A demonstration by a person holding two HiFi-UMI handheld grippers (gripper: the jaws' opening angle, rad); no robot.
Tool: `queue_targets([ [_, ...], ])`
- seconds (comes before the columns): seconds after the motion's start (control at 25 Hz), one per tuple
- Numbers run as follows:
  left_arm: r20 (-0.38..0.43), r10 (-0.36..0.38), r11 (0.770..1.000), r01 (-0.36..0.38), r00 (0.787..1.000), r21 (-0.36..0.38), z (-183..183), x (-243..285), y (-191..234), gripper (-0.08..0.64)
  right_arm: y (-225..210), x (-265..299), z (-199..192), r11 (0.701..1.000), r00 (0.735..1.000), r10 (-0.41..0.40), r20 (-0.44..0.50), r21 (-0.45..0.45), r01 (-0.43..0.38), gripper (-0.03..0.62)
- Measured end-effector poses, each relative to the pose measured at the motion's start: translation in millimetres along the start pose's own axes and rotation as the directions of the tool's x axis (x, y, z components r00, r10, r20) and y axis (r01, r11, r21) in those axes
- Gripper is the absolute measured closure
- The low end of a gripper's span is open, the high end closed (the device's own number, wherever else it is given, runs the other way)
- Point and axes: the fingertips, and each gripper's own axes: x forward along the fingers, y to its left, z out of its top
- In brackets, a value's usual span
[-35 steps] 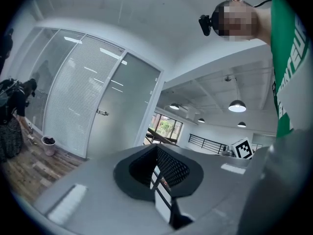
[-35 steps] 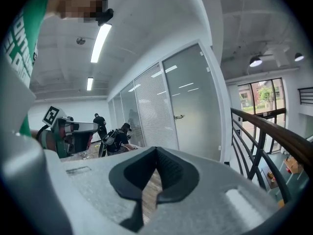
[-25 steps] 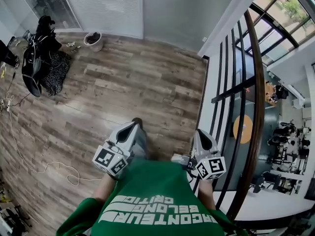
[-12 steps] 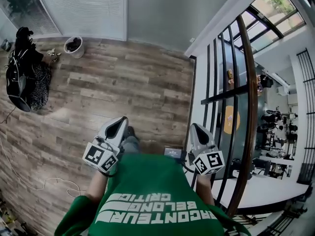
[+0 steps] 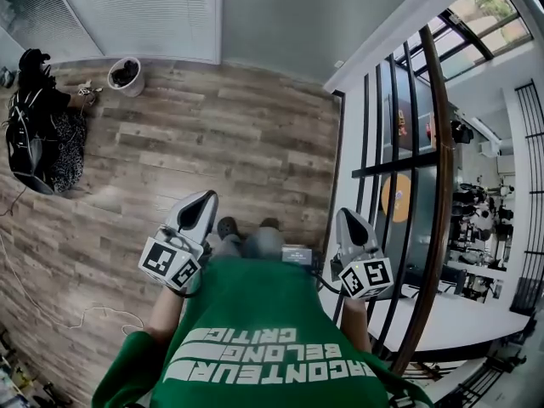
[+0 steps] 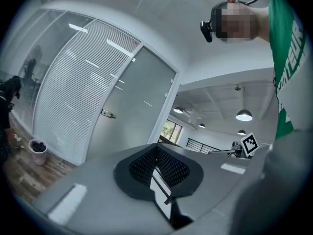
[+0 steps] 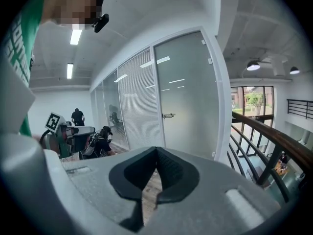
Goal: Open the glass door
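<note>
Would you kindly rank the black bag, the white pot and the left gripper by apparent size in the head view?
1. black bag
2. left gripper, though nearness to the camera enlarges it
3. white pot

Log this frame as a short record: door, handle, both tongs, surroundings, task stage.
door: frosted glass door, looks closed
handle: metal lever handle, untouched
left tongs: shut, empty
right tongs: shut, empty, well apart from the handle
floor: wood-plank floor
person's right side: dark wooden handrail on black bars
task stage: door not yet reached
</note>
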Motion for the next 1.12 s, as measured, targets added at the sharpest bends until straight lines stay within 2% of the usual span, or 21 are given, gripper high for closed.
queue_targets([
  [0.2,-0.019,0.019,1.0,-0.019,1.0,-0.003,-2.2,18.9,12.3,0.543,-18.3,27.2,-0.2,1.0,1.0,0.009,-0.008,0.012,-0.008,0.598],
  [0.36,-0.024,0.063,0.998,-0.063,0.998,0.017,5.8,46.5,30.7,0.543,-38.3,69.7,4.7,0.999,0.999,0.047,0.0,0.014,-0.047,0.598],
  [0.52,-0.022,0.115,0.993,-0.114,0.993,0.032,18.0,91.0,49.3,0.543,-65.6,120.1,16.4,0.995,0.996,0.094,-0.001,-0.026,-0.094,0.598],
  [0.68,-0.033,0.121,0.991,-0.119,0.992,0.068,38.6,142.8,61.4,0.543,-93.6,167.9,36.3,0.99,0.991,0.131,0.011,-0.063,-0.13,0.598],
  [0.88,-0.036,0.138,0.987,-0.134,0.99,0.092,59.8,197.3,70.4,0.543,-140.8,210.5,53.9,0.989,0.99,0.138,0.01,-0.046,-0.138,0.598],
  [1.12,-0.021,0.168,0.982,-0.165,0.986,0.092,68.7,238.4,78.5,0.543,-185.4,247.1,62.6,0.989,0.99,0.144,0.003,-0.044,-0.144,0.598],
])
